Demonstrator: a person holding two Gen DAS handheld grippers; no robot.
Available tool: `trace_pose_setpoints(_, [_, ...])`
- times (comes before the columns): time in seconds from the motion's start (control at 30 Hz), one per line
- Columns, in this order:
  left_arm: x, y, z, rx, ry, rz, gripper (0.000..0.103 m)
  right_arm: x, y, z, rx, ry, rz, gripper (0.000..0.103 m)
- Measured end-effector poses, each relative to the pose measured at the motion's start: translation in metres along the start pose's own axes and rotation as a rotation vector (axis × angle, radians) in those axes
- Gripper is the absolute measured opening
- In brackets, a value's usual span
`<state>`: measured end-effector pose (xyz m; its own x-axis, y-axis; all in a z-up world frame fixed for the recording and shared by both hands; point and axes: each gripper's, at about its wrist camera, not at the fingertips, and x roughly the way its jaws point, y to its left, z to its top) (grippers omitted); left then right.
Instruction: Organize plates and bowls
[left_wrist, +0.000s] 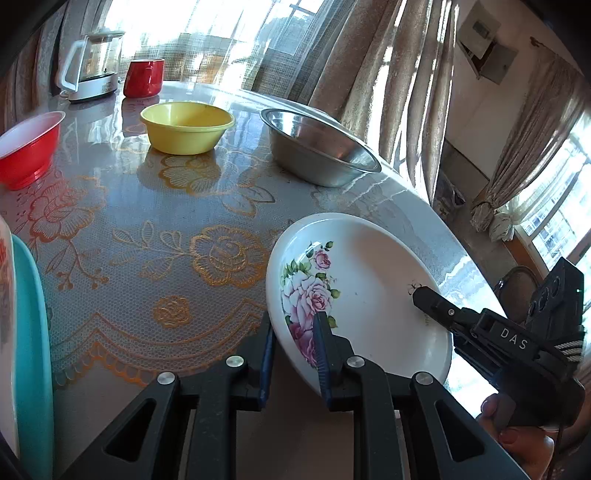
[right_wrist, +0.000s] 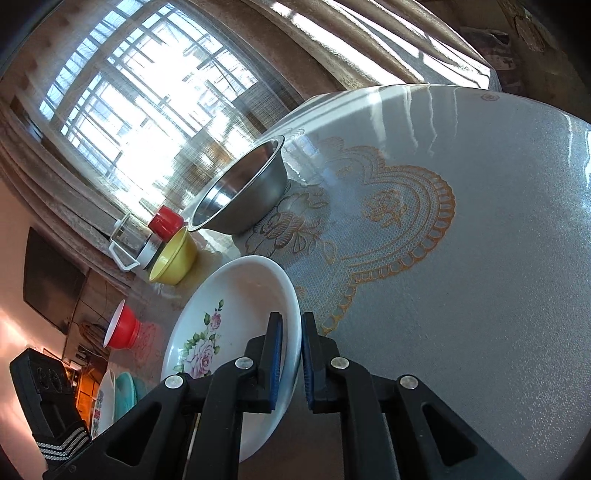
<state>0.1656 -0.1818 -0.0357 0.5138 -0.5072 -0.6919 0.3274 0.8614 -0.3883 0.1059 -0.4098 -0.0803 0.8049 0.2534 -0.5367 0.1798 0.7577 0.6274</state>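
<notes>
Left wrist view: left gripper (left_wrist: 295, 332) jaws pinch the near rim of the rose-printed white plate (left_wrist: 369, 288), held tilted above the lace-patterned tabletop (left_wrist: 147, 221); right gripper (left_wrist: 424, 295) grips its far rim. Yellow bowl (left_wrist: 186, 127), steel bowl (left_wrist: 317, 147) and red bowl (left_wrist: 27, 147) stand apart behind. Right wrist view: right gripper (right_wrist: 291, 343) jaws clamp the plate (right_wrist: 229, 306) rim; steel bowl (right_wrist: 243, 188) beyond.

Sunlit barred window (right_wrist: 147, 122), beige curtains (left_wrist: 399, 81)
</notes>
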Motion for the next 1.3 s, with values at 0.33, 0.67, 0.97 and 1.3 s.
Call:
trace_pose_setpoints(0.33, [-0.031, 0.021, -0.017, -0.013, -0.032, -0.028, 0.02, -0.007, 0.024, -0.022, -0.045, 0.001, 0.03, 0.01])
trace_pose_setpoints(0.67, [-0.065, 0.029, -0.029, 0.029, -0.116, -0.015, 0.02, -0.024, 0.051, -0.054, -0.117, -0.02, 0.002, 0.011])
trace_pose_setpoints(0.97, [-0.106, 0.044, -0.045, 0.054, -0.215, 0.041, 0.02, -0.041, 0.088, -0.064, -0.181, -0.018, 0.066, 0.011])
trace_pose_setpoints(1.3, [-0.152, 0.09, -0.053, -0.055, -0.263, 0.087, 0.02, -0.027, 0.145, -0.079, -0.263, 0.045, 0.153, 0.011])
